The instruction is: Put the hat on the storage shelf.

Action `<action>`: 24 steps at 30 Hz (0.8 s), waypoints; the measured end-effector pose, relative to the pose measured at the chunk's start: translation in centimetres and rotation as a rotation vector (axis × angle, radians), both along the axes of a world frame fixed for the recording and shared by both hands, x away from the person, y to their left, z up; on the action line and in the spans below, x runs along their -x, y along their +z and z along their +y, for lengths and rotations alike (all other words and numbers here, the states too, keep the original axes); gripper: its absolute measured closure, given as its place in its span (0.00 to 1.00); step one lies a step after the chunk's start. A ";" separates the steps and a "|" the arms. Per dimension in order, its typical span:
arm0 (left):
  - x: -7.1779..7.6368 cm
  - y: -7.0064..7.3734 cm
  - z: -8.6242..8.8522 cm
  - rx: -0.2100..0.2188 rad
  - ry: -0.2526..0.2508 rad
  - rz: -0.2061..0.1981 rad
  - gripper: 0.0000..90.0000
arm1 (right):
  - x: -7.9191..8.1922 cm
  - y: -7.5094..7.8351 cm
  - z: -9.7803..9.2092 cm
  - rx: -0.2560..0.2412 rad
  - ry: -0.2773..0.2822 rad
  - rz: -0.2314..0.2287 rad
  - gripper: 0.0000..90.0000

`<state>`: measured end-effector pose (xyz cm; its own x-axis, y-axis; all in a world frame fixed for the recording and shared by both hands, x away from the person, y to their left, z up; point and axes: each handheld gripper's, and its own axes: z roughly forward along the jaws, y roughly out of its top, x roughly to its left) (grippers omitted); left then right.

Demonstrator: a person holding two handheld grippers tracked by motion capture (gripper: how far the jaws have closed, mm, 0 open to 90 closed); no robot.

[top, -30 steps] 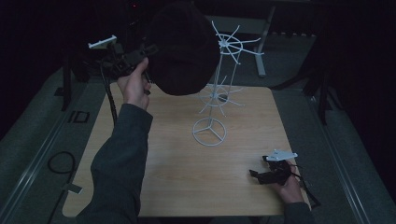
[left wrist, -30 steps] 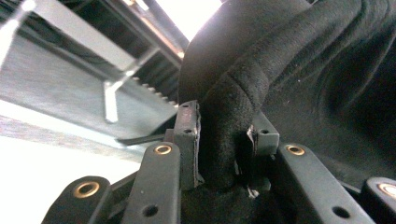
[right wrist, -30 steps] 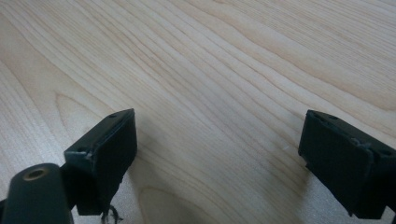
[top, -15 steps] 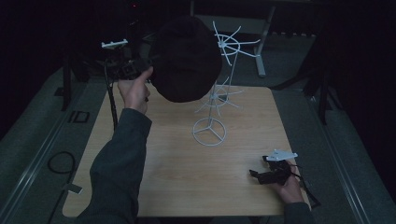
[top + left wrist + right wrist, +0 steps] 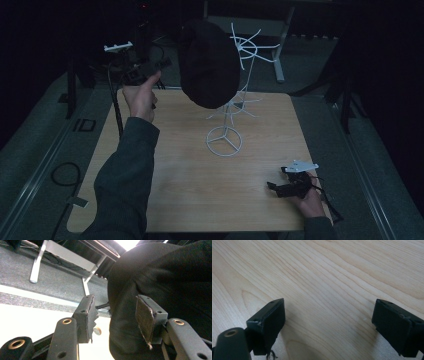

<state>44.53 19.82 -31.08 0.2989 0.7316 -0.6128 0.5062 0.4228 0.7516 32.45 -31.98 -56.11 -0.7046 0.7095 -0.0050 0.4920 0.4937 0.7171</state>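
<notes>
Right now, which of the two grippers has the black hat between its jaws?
The left gripper, raised at the table's far left: in its own view the black hat fills the gap between its pads. The right gripper rests low on the table, jaws wide apart over bare wood.

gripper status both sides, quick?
Left gripper: open, fingers apart around an edge of the black hat, not clamped.
Right gripper: open, holding nothing, low over the wooden table.

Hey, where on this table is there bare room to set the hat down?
Bare wood runs along the table's near half, between the person's left sleeve and the right hand-held gripper. The left edge beside the sleeve is also free. It is crowded at the far middle, where the white wire stand sits with the black hat hanging beside it.
</notes>
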 end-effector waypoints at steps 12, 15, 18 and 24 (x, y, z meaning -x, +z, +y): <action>0.6 0.0 0.4 -0.071 0.020 -0.011 0.54 | 0.0 0.0 0.0 0.000 0.000 0.000 0.13; 1.0 0.2 0.6 -0.096 0.027 -0.017 0.54 | 0.0 0.0 0.0 -0.001 0.001 0.000 0.13; 1.3 0.3 0.7 -0.117 0.034 -0.023 0.54 | 0.0 0.0 0.0 -0.001 0.001 0.000 0.13; 2.4 -0.6 2.0 -0.168 0.059 -0.004 0.53 | 0.0 0.0 0.0 -0.002 0.000 -0.001 0.13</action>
